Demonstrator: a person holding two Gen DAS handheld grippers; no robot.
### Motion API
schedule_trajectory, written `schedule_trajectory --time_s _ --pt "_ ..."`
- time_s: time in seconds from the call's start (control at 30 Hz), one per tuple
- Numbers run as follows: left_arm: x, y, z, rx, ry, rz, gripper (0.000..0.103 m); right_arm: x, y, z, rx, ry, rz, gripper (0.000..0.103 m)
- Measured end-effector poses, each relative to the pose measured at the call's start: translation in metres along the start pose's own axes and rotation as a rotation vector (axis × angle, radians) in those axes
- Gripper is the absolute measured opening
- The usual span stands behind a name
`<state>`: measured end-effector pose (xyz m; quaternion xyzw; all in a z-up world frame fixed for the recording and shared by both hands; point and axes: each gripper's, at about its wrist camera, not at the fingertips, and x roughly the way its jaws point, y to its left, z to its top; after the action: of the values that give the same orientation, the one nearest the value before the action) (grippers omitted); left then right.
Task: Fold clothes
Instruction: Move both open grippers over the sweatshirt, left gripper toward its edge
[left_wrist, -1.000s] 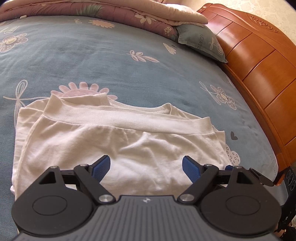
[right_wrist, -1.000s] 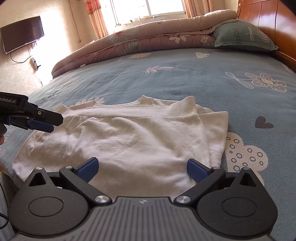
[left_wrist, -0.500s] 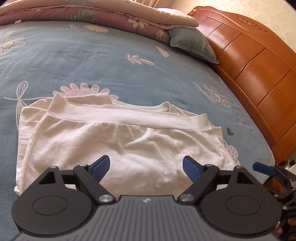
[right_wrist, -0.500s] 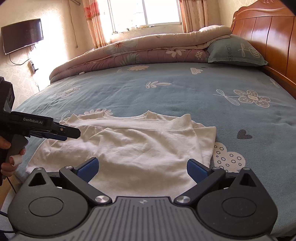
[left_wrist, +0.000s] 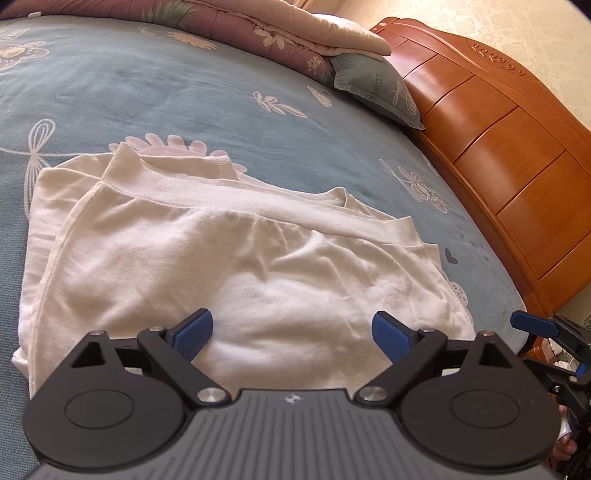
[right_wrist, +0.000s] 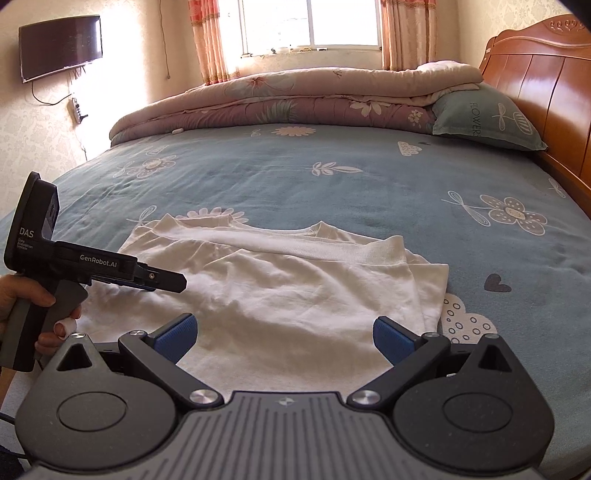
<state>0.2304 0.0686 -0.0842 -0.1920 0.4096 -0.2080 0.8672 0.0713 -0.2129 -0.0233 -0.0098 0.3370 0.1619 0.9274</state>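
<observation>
The left gripper (left_wrist: 291, 332) points forward and downward, its blue-padded fingers (left_wrist: 194, 329) spread wide apart, the jaws having just been opening, with nothing pressed between them. Seen from the side, a hand (right_wrist: 35, 312) wraps its grey pistol handle, one finger apparently taped at the tip. The right gripper (right_wrist: 283, 334) is likewise angled downward, its jaws standing wide with nothing clamped. From the other side only its blue fingertip (left_wrist: 532, 325) and part of the black frame show; the hand holding it is mostly hidden.
</observation>
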Motion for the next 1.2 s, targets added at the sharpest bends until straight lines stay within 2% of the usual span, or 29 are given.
schedule_trajectory --time_s 0.17,0.3,0.37,0.5,0.57,0.7,0.8,0.87,0.93,1.03,1.13,1.2 --pt "-0.009 0.002 0.008 -0.053 -0.004 -0.035 0.098 0.02 -0.004 0.001 0.009 0.034 0.015 0.103" --pt "-0.023 0.006 0.034 -0.045 -0.077 -0.081 0.098 0.035 -0.015 -0.002 0.048 0.058 0.01 0.103" --pt "-0.016 0.015 0.043 -0.055 -0.065 -0.077 0.098 0.041 -0.018 0.0 0.07 0.06 0.018 0.103" --pt "0.012 0.045 0.042 -0.133 0.008 -0.031 0.096 0.052 -0.021 0.007 0.081 0.062 0.026 0.103" --pt "0.009 0.051 0.042 -0.145 -0.005 -0.05 0.095 0.056 -0.022 0.01 0.082 0.064 0.025 0.103" --pt "-0.004 0.049 0.054 -0.146 -0.055 -0.032 0.095 0.064 -0.024 0.012 0.079 0.074 0.026 0.103" --pt "-0.001 0.054 0.06 -0.166 -0.057 -0.066 0.095 0.071 -0.024 0.016 0.079 0.077 0.043 0.103" --pt "0.01 0.061 0.061 -0.192 -0.032 -0.019 0.095 0.078 -0.023 0.02 0.073 0.08 0.054 0.103" --pt "0.013 0.067 0.061 -0.212 -0.034 -0.016 0.095 0.083 -0.023 0.022 0.07 0.085 0.061 0.103" --pt "0.001 0.063 0.064 -0.221 -0.04 -0.011 0.095 0.094 -0.026 0.022 0.075 0.102 0.063 0.103" --pt "-0.018 0.047 0.061 -0.181 -0.056 -0.064 0.095 0.102 -0.032 0.015 0.096 0.128 0.056 0.103" --pt "-0.02 0.041 0.05 -0.17 -0.033 -0.08 0.096 0.103 -0.034 0.012 0.1 0.128 0.059 0.103"
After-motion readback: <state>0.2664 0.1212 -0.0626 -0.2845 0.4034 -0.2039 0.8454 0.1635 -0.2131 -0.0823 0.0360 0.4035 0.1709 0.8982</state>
